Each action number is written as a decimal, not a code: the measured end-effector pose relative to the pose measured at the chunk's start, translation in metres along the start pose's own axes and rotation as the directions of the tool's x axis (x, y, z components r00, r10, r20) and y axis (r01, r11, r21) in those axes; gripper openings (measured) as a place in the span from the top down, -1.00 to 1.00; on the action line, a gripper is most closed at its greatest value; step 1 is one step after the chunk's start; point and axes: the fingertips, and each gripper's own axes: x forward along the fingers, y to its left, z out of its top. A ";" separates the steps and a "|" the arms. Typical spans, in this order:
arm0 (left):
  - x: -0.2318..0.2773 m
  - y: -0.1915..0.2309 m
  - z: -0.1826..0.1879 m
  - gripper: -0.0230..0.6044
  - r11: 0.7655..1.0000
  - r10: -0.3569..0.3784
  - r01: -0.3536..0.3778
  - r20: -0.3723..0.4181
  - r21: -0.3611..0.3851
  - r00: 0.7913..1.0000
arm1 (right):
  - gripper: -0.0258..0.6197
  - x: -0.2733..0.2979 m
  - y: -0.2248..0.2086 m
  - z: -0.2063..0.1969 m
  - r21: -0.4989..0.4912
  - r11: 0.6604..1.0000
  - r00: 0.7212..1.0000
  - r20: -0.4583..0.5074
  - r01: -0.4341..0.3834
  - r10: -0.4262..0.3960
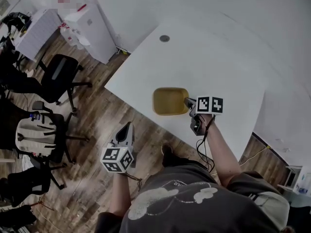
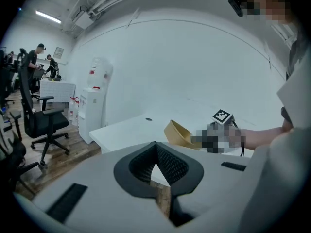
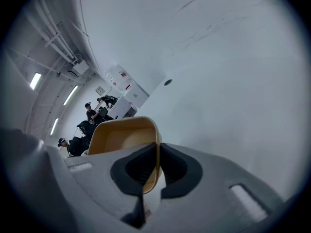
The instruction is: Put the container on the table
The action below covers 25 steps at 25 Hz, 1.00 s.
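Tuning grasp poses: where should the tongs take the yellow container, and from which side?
The rim wall, one jaw inside and one outside, from the side facing the person. The container is an open tub with thin walls, likely too wide to span. The right tongs clamp it that way.

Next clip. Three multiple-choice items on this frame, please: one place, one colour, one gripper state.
1. In the head view, the left gripper shows from the container: A lower left; B upper right; C straight above.
2. The container is: A blue; B yellow; C red.
3. The right gripper is: A open, empty; B shut, empty; C shut on the container.
Answers: A, it hangs over the floor beside the table; B, yellow in every view; C, the right gripper view shows it pinching the wall.
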 end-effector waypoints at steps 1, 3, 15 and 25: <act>0.008 0.001 0.004 0.94 1.000 0.001 -0.001 -0.002 0.004 1.000 | 0.88 0.005 -0.003 0.006 0.002 1.000 1.000 -0.002 -0.003 0.003; 0.022 0.004 0.010 0.94 1.000 0.005 -0.005 -0.007 0.013 1.000 | 0.88 0.016 -0.007 0.017 0.005 1.000 1.000 -0.004 -0.011 0.011; 0.061 0.014 0.040 0.94 0.998 0.019 -0.018 -0.016 0.063 1.000 | 0.88 0.038 -0.023 0.046 0.057 0.998 1.000 0.013 -0.011 0.010; 0.123 0.040 0.063 0.94 0.991 -0.092 0.096 -0.045 0.094 0.995 | 0.88 0.055 -0.033 0.078 0.122 0.991 0.994 0.083 0.061 -0.071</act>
